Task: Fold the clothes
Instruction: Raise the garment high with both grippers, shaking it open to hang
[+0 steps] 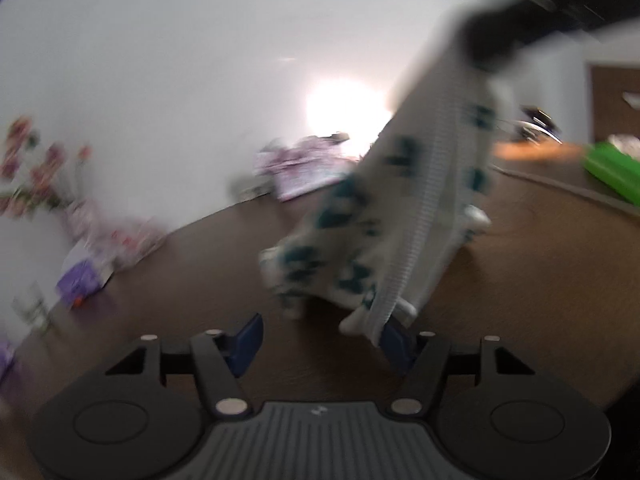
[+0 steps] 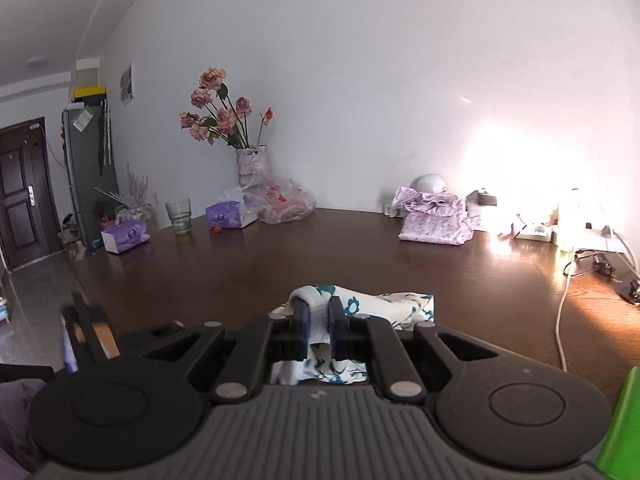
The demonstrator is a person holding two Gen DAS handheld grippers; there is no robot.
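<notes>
Right gripper (image 2: 319,318) jaws nearly together, clamped on the white ribbed waistband of the floral garment (image 2: 384,306). In the right wrist view the rest of the cloth bunches on the dark wood table (image 2: 280,256) just past the fingers. Left gripper (image 1: 320,340) jaws wide apart, nothing between them. Its right blue pad (image 1: 394,340) sits at the garment's hanging edge; contact unclear through motion blur. Left wrist view: garment (image 1: 384,208) hangs lifted from the right gripper (image 1: 492,36), lower end over the table (image 1: 180,280).
</notes>
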